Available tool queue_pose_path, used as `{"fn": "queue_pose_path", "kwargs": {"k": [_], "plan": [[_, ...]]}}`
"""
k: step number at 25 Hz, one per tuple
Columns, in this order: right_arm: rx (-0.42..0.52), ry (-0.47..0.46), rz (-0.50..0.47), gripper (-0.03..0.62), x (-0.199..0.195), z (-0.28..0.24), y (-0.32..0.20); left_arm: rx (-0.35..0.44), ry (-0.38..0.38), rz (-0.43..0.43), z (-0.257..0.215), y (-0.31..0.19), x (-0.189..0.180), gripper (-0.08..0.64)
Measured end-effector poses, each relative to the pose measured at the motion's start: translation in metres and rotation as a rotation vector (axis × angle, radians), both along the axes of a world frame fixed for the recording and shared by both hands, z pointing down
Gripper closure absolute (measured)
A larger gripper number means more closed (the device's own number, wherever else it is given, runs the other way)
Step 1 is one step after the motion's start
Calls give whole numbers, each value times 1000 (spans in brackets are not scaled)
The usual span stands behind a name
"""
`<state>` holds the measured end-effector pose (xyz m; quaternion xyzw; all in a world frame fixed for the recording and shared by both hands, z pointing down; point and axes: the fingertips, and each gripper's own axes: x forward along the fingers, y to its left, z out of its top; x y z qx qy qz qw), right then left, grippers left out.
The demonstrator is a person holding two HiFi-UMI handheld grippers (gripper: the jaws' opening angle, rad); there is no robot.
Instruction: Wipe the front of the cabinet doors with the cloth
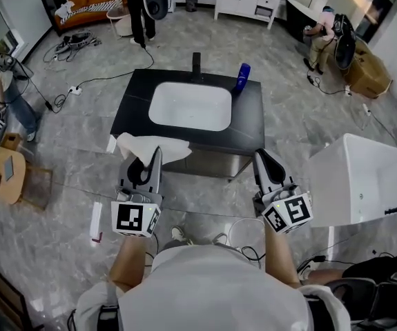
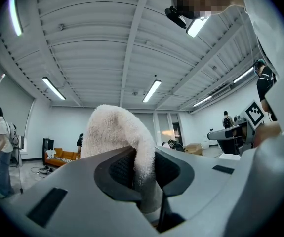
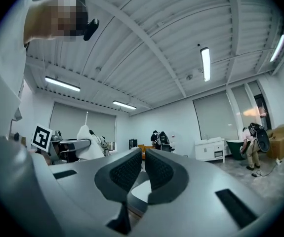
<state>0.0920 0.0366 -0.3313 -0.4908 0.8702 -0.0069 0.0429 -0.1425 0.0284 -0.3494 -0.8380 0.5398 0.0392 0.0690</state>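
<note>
A white cloth (image 1: 148,147) is pinched in my left gripper (image 1: 151,161), which is held up in front of the left end of the cabinet. In the left gripper view the cloth (image 2: 119,132) rises as a folded hump out of the shut left gripper (image 2: 142,158), which points toward the ceiling. My right gripper (image 1: 262,158) hovers before the cabinet's right end; its jaws stand together with nothing between them, as the right gripper (image 3: 142,158) view confirms. The cabinet (image 1: 212,163) has a black top and a white sink (image 1: 190,106); its front is mostly hidden from above.
A blue bottle (image 1: 242,76) and a black faucet (image 1: 196,64) stand on the counter's far edge. A white bathtub (image 1: 360,178) is at the right, a wooden stool (image 1: 6,174) at the left. Cables lie on the floor. Several people stand at the room's edges.
</note>
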Motion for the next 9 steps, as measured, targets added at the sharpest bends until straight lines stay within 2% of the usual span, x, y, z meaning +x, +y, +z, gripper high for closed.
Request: {"fn": "queue_pose_path", "kwargs": {"k": [9], "plan": [[30,33,-12,545,47,-4,13,16,-6,-17,-4,18,44,482]]}}
